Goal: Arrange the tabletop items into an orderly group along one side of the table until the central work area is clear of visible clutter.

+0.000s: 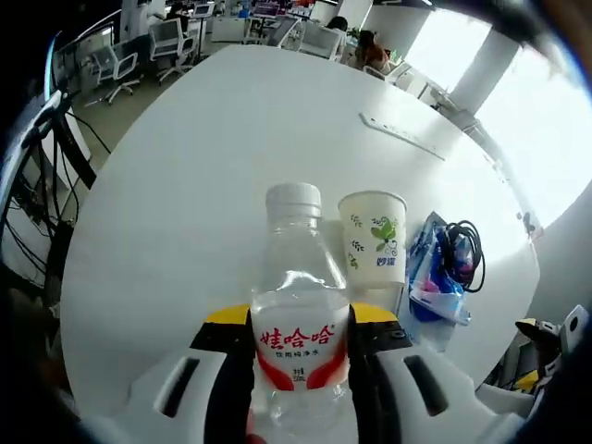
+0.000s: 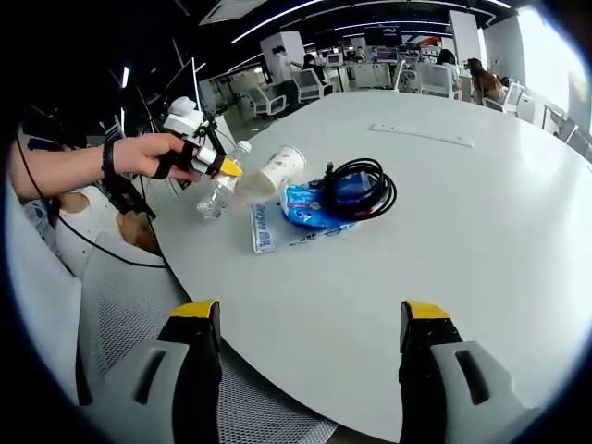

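My left gripper (image 1: 301, 347) is shut on a clear water bottle (image 1: 298, 305) with a white cap and a red label. Just right of the bottle a white paper cup (image 1: 373, 242) with a green leaf print stands on the white table (image 1: 203, 176). Beyond the cup lie a blue packet (image 1: 435, 277) and a coiled black cable (image 1: 462, 245). In the right gripper view my right gripper (image 2: 310, 324) is open over the table's near edge. There a hand holds the left gripper (image 2: 205, 157) on the bottle (image 2: 220, 185), beside the cup (image 2: 282, 168), blue packet (image 2: 310, 208) and cable (image 2: 361, 185).
A long white strip (image 1: 402, 134) lies on the far side of the table, also the strip (image 2: 421, 135) in the right gripper view. A grey mesh chair (image 2: 120, 314) sits by the near edge. Office chairs (image 1: 129, 55) and desks stand in the background.
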{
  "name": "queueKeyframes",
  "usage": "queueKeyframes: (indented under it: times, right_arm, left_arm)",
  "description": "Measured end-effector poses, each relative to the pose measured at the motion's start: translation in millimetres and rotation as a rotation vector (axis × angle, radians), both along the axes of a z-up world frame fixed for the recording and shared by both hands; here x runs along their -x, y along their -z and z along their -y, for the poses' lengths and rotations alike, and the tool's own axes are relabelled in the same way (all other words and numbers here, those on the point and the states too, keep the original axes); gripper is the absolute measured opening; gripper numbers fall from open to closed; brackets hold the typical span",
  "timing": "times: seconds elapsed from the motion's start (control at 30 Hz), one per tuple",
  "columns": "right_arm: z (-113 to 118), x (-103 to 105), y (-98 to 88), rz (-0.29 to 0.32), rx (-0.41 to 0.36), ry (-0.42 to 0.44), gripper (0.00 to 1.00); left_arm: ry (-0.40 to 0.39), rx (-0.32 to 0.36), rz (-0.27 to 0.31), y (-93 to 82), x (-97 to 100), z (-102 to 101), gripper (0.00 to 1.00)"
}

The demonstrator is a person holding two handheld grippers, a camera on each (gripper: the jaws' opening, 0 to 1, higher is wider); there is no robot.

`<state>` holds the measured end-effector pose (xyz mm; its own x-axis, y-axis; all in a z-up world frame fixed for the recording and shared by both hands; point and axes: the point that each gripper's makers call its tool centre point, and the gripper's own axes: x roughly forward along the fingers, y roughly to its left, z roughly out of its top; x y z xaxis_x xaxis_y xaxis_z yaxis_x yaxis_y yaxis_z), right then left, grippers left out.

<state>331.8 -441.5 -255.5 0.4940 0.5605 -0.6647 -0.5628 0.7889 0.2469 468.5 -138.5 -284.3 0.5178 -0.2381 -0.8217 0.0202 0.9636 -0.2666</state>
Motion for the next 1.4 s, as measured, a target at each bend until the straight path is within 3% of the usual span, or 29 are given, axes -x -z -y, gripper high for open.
queueKeyframes:
  times: [0.77,1.4]
  right_arm:
    - [-10,-1,-4.5,0.025,-0.015,0.003,0.79]
    - [-12,3,-6.6,0.034,-0.016,0.014,0.79]
  left_arm:
    - [0.024,0.005,0.103,-26.5,-0.3,-6,0.37]
    - [0.054,-0.045,0.141,-32.5,1.4,-15,0.37]
